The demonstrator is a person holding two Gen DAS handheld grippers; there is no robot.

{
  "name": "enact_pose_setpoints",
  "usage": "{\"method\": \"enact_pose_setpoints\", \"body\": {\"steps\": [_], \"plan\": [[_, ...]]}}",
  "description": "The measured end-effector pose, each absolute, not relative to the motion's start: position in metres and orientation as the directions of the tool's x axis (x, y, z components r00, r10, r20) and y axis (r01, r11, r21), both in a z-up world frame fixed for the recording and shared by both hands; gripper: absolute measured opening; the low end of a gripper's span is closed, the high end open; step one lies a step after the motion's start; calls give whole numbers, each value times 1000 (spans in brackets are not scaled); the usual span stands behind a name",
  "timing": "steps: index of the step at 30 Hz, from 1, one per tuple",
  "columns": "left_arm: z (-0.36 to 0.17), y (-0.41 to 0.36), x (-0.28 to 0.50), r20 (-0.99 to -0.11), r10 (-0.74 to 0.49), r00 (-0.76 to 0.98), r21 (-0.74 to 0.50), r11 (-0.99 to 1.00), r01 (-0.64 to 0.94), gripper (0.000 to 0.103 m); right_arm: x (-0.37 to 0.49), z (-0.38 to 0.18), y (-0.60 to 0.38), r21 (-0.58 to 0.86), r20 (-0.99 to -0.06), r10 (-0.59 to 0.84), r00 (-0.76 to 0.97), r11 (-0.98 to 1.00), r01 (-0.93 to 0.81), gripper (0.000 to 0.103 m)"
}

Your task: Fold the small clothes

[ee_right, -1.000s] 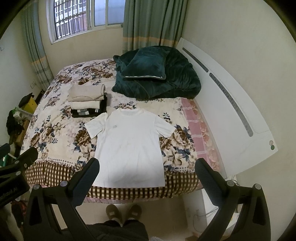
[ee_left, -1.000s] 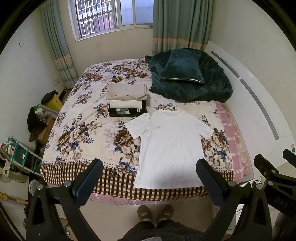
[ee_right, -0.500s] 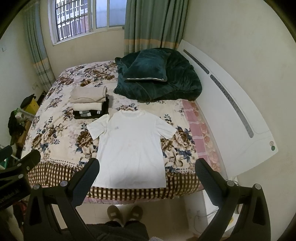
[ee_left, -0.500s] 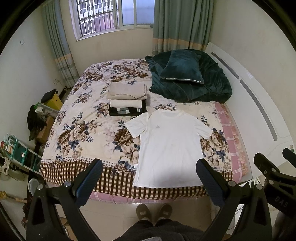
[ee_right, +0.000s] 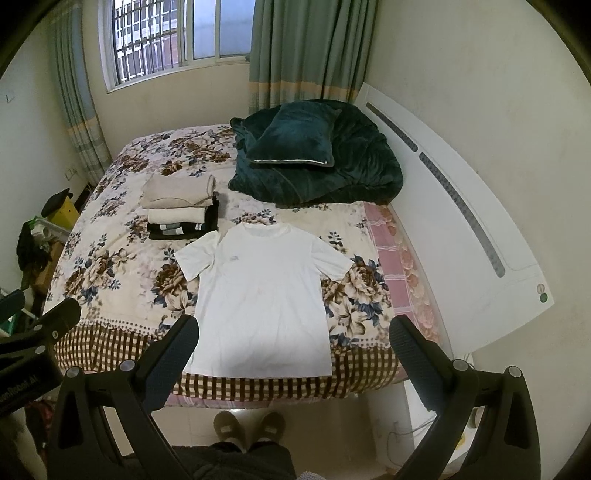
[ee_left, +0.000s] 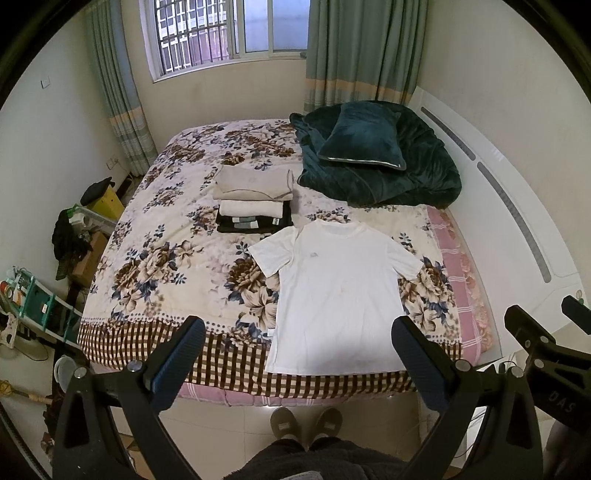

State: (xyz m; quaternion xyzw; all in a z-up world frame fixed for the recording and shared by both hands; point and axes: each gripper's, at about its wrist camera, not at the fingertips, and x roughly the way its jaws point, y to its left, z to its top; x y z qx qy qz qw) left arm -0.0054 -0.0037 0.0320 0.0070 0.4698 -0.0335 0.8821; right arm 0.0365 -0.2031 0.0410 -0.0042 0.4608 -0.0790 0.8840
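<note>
Shirt [ee_left: 338, 295] is lying flat on bed [ee_left: 166, 258], long axis pointing away from both tongs, left [ee_left: 297, 354] and right [ee_right: 291, 350], both gaping empty, right hanging nearer its hem.

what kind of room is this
Most likely a home bedroom. A large bed with a flowered cover fills it, a dark green pillow sits on a heaped blanket, and a curtained window is behind. A white t-shirt lies spread flat beside folded clothes.

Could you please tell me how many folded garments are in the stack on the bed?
3 visible: beige garment on top, cream one beneath, black one at the bottom; others may be hidden.
</note>
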Motion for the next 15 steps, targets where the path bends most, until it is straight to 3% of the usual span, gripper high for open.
{"method": "enact_pose_setpoints", "body": {"steps": [10,15], "plan": [[29,9,17,-833,-61,549,-36,998,57,103,34,42,-198,-83,-814,-147,562,987,138,103],[-14,16,61,-837,-16,548,6,999,38,103,60,22,-208,-77,-828,-166,535,980,184,103]]}}
